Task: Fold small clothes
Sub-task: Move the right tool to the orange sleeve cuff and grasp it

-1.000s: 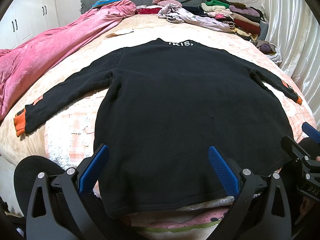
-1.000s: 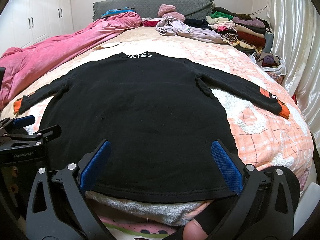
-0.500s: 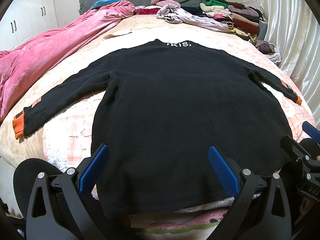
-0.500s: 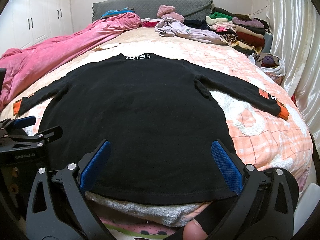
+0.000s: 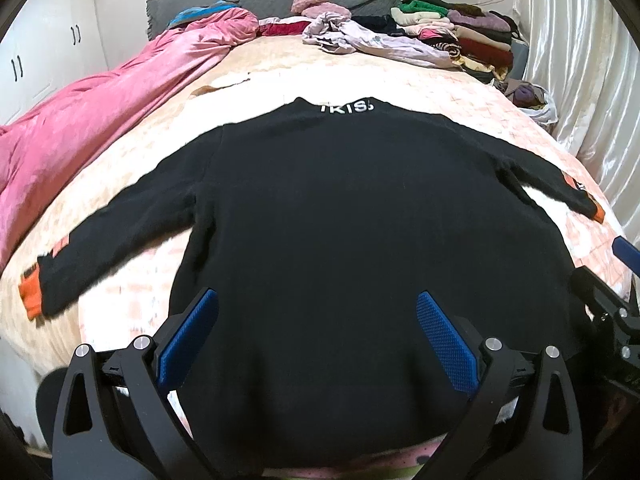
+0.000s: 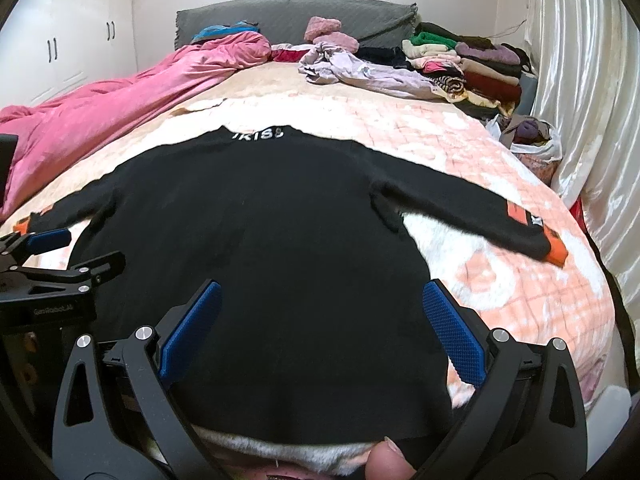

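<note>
A black long-sleeved top (image 5: pixel 360 216) (image 6: pixel 260 240) lies flat on the bed, back up, white lettering at the collar (image 5: pixel 347 106), both sleeves spread out with orange cuffs (image 5: pixel 31 294) (image 6: pixel 557 251). My left gripper (image 5: pixel 316 334) hovers open over the lower left part of the hem, blue pads wide apart. My right gripper (image 6: pixel 320 332) is open over the lower right part of the hem. Each gripper shows at the edge of the other's view. Nothing is held.
A pink quilt (image 5: pixel 100 116) runs along the bed's left side. Loose and folded clothes (image 6: pixel 460 68) pile up by the grey headboard (image 6: pixel 280 16). A bag of clothes (image 6: pixel 532 140) sits at the right edge by the curtain. A fingertip (image 6: pixel 386 460) shows at the bottom.
Both grippers have moved slightly forward over the hem; the top looks a little larger in both views. Both stay open.
</note>
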`<state>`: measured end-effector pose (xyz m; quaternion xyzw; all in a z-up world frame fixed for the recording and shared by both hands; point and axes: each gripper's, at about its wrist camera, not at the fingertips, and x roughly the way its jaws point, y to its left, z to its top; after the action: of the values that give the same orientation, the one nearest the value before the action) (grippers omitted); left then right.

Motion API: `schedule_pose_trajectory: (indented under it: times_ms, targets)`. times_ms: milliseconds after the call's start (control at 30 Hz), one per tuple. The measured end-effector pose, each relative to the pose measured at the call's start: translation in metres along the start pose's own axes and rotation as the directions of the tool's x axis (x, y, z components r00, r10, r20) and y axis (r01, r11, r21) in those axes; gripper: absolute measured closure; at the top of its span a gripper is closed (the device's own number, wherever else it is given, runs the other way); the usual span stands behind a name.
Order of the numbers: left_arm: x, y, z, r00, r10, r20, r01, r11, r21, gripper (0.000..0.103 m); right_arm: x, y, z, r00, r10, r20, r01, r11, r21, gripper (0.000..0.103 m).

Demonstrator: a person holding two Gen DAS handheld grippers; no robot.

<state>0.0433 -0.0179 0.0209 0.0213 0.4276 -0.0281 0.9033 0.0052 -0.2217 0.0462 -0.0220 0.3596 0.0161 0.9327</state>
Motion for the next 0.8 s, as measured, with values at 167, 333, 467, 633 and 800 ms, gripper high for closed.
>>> schedule_pose_trajectory:
  times_ms: [167, 333, 467, 633, 800]
  targets:
    - [0.005, -0.004, 0.023, 1.0, -0.007, 0.012, 0.007, 1.0, 0.002, 0.004, 0.008, -0.007, 0.023, 1.0, 0.004, 0.014, -0.005, 1.0, 0.014, 0.008]
    - [0.009, -0.01, 0.044, 1.0, -0.011, 0.028, 0.01, 1.0, 0.006, 0.004, 0.015, -0.011, 0.04, 1.0, -0.002, 0.028, 0.002, 1.0, 0.022, 0.008]
    - [0.015, -0.014, 0.059, 0.999, -0.016, 0.032, 0.015, 1.0, 0.007, 0.004, 0.023, -0.015, 0.051, 0.999, -0.014, 0.031, 0.013, 1.0, 0.022, 0.008]
    - [0.022, -0.02, 0.08, 0.999, -0.023, 0.039, 0.023, 1.0, 0.002, 0.004, 0.035, -0.024, 0.067, 0.999, -0.032, 0.028, 0.031, 0.999, 0.039, 0.008]
    - [0.03, -0.021, 0.101, 0.998, -0.034, 0.046, 0.034, 0.999, -0.006, 0.004, 0.046, -0.034, 0.087, 0.998, -0.053, 0.035, 0.051, 0.997, 0.054, 0.008]
